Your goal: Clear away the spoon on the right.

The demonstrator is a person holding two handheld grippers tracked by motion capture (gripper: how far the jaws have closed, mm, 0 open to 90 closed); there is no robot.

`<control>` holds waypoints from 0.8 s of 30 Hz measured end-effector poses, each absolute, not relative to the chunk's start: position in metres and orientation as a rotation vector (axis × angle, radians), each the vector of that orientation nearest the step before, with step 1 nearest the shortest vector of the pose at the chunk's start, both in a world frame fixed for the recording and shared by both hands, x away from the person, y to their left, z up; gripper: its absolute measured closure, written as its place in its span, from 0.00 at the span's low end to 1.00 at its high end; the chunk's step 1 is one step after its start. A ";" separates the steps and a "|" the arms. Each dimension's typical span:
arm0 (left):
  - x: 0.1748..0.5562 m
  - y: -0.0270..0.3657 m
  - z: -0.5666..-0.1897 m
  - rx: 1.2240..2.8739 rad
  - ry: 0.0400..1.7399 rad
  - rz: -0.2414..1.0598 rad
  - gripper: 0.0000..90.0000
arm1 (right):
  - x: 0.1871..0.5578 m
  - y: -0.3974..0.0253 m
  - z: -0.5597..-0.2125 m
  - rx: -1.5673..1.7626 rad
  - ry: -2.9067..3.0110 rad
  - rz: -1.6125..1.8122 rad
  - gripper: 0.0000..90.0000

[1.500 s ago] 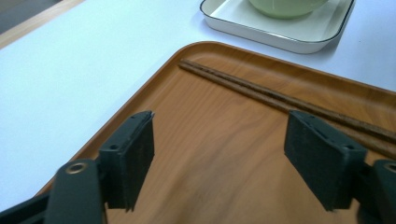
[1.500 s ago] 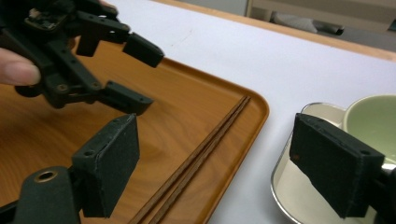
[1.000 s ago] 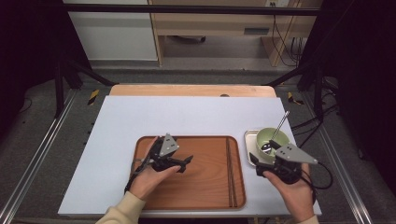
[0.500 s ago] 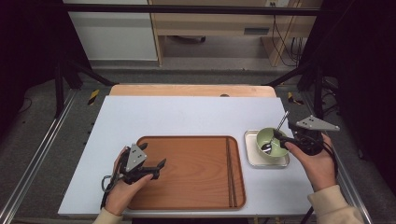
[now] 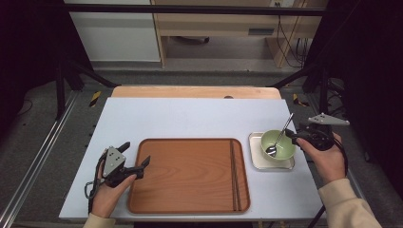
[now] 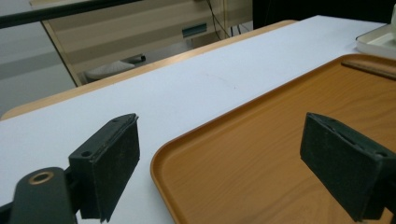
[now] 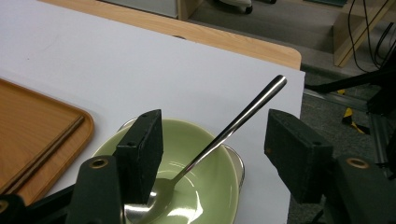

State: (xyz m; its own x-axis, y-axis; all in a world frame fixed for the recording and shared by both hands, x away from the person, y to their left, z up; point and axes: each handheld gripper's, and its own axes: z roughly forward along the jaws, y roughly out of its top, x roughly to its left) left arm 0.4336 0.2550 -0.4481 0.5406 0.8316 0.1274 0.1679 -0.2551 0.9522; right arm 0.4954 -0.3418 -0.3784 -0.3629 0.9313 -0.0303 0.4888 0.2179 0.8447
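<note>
My left claw (image 5: 139, 160) is wide open and holds nothing, at the left edge of the flat brown wooden tray (image 5: 190, 175). Right of the tray, a shiny metal spoon (image 5: 280, 137) leans in a round green bowl (image 5: 277, 145). My right claw (image 7: 212, 144) is wide open around the spoon's handle, not touching it

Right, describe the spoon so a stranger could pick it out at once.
Start at the big wooden tray on the white table top. Just off its right edge sits a pale square dish holding a green bowl. The spoon leans in that bowl, the one shiny metal item, handle sticking up past the rim.
</note>
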 end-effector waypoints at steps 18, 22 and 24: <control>0.429 0.269 -0.456 1.681 0.892 0.830 0.13 | 0.526 -0.355 -0.403 1.415 1.950 1.121 0.45; 0.429 0.271 -0.456 1.682 0.898 0.832 0.13 | 0.538 -0.358 -0.412 1.454 1.948 1.147 0.47; 0.429 0.271 -0.457 1.684 0.898 0.834 0.13 | 0.544 -0.359 -0.417 1.471 1.938 1.169 0.49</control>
